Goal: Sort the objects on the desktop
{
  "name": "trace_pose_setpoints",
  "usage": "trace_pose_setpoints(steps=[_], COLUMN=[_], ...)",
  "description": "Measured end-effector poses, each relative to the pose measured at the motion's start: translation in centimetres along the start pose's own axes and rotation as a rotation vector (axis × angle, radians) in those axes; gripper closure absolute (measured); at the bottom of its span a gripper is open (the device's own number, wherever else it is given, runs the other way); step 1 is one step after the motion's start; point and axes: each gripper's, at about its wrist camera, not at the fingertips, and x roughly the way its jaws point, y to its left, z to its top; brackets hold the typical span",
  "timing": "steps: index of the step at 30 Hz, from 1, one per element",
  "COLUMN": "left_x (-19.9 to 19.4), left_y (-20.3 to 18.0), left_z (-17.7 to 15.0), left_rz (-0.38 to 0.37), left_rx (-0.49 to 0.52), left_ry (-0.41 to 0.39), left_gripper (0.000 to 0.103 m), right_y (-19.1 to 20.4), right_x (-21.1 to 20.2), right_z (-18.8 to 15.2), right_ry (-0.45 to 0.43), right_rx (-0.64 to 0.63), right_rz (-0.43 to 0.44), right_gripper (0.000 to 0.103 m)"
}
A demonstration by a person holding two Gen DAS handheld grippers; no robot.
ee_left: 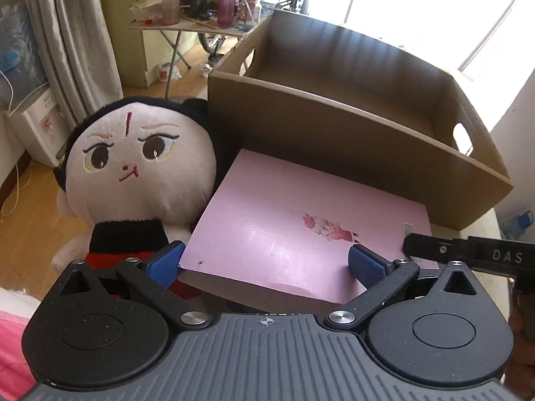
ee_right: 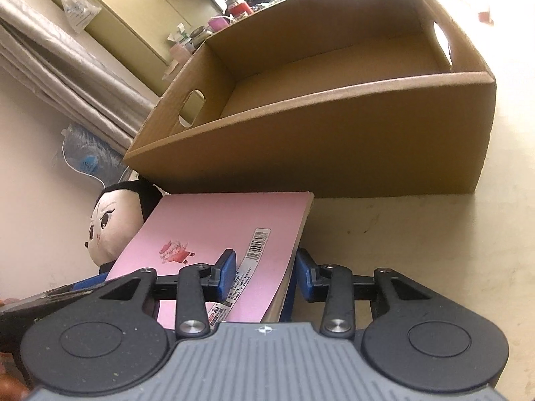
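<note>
Notebook, pink, thin, stiff-covered, likely light, raised off desk near box. Right hand-held gripper straddles spine edge, clamp uncertain; left hand-held gripper released. Grip spine edge.

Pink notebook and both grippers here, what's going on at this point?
The right gripper straddles the spine edge of the pink notebook, one pad over the cover and one outside; contact isn't clear. The left gripper is open around its near edge. The notebook lies tilted before the cardboard box, which shows nothing inside, with the plush doll beside it.
</note>
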Motion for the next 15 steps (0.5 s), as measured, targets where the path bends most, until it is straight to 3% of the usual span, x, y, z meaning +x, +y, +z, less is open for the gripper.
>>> trace_pose_setpoints(steps=[15], left_x=[-1.3], left_y=[-0.3], left_z=[-3.1], left_rz=[-0.057], left_rx=[-0.037], left_ry=[0.014], left_gripper=[0.0], right_y=[1.0], right_x=[-1.5], right_z=[-1.6], right_ry=[-0.028], right_rx=[-0.231], right_rz=[-0.044], right_gripper=[0.061])
